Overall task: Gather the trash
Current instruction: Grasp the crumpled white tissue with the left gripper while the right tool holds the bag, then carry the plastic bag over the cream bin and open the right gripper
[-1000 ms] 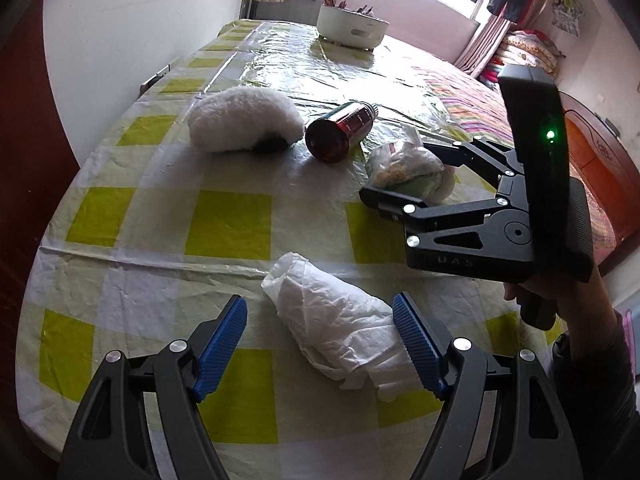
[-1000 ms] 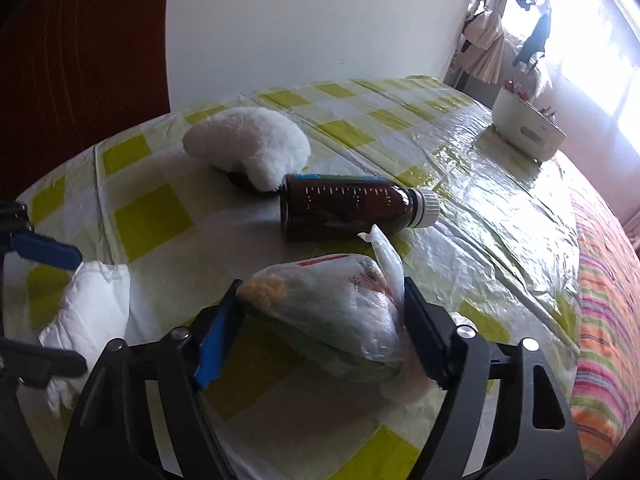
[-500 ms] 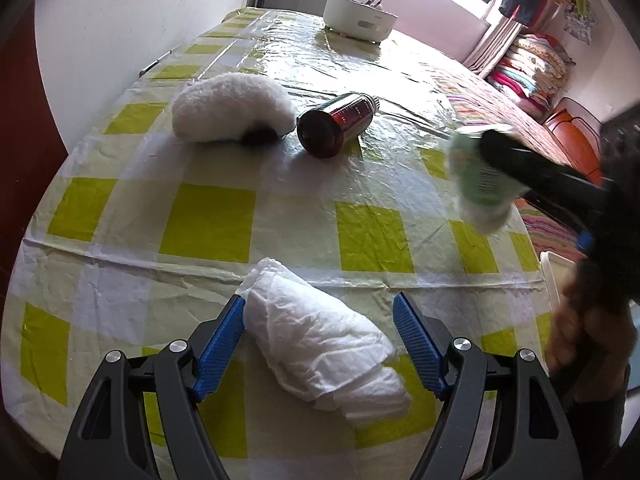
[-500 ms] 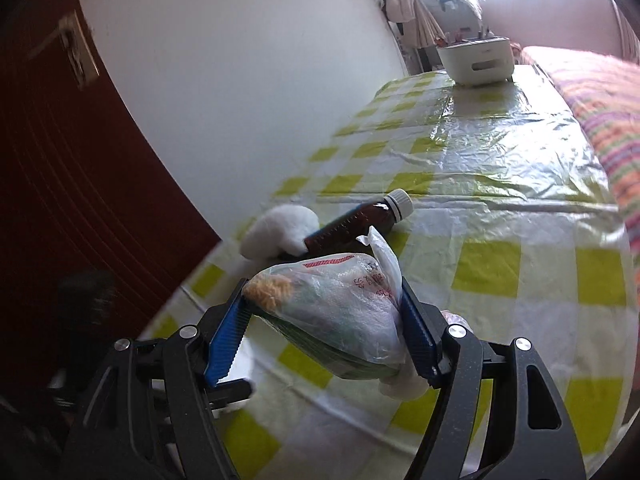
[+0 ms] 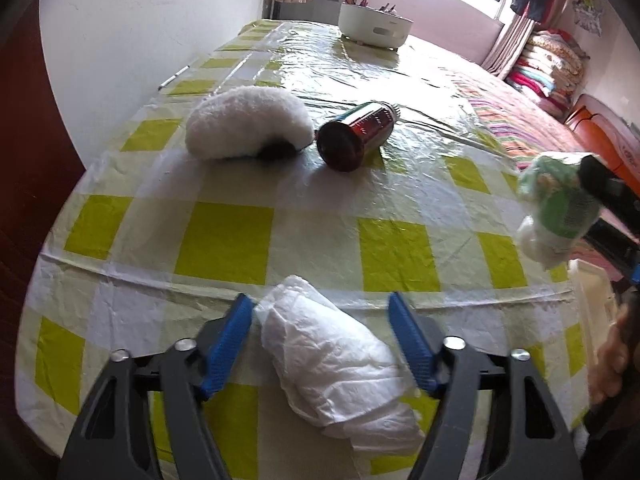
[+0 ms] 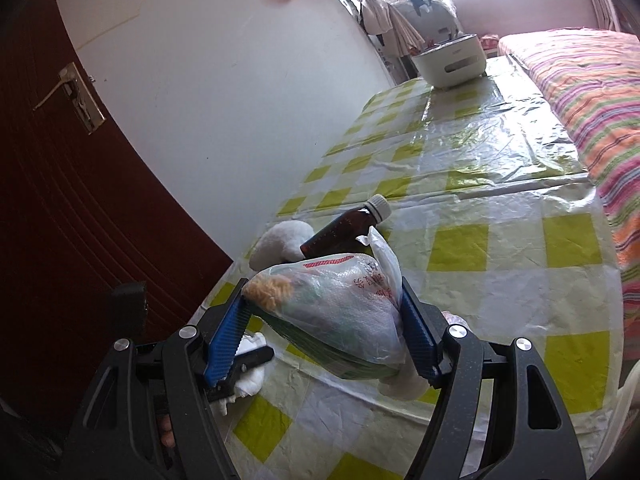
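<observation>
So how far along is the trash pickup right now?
Nothing visibly binned yet. In hand: the right gripper holds the plastic bag of scraps off the table; the left gripper is closing around the crumpled white wrapper. Left: the brown bottle and the fluffy white item.

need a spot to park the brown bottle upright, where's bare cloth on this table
Widest bare stretch: the checked cloth between the crumpled white tissue in front and the fluffy white pad and brown bottle behind. Also free: the shiny cloth from the bottle back to the white tub. Crowded: pad and bottle sit nearly touching.
</observation>
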`<state>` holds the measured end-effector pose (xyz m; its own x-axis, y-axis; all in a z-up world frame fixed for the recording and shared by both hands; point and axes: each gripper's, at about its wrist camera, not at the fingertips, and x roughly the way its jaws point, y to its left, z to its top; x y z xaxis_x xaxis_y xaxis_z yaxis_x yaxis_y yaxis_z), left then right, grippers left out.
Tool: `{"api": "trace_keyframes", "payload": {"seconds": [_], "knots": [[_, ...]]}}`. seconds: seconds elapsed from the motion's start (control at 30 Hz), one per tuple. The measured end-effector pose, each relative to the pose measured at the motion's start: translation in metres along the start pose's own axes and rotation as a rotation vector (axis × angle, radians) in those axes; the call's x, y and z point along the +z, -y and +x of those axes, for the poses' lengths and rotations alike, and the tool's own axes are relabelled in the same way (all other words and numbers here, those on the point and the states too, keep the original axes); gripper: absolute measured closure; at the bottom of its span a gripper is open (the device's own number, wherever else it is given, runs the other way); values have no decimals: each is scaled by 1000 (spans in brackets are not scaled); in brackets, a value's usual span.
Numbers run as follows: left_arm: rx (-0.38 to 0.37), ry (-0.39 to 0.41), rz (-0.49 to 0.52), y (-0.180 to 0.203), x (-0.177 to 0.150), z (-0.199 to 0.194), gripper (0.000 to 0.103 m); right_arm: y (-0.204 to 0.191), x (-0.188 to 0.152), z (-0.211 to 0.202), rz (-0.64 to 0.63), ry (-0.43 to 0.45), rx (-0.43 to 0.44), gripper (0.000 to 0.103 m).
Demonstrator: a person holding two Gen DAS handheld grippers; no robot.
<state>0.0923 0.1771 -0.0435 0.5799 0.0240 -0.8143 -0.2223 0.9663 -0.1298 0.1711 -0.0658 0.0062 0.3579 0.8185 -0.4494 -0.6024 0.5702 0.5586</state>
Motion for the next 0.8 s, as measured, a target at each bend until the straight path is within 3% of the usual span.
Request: {"api": "trace_keyframes", "payload": {"seconds": [0.1, 0.3, 0.8], "knots": [[11, 4, -9, -4, 1, -1, 65, 2, -2, -6, 2, 7, -6, 34], [-24, 13, -26, -4, 3, -4, 85, 7, -5, -21, 23, 40, -16, 34], [-110, 203, 75, 40, 4, -38, 93, 28, -11, -67, 59, 143, -66, 34]]}}
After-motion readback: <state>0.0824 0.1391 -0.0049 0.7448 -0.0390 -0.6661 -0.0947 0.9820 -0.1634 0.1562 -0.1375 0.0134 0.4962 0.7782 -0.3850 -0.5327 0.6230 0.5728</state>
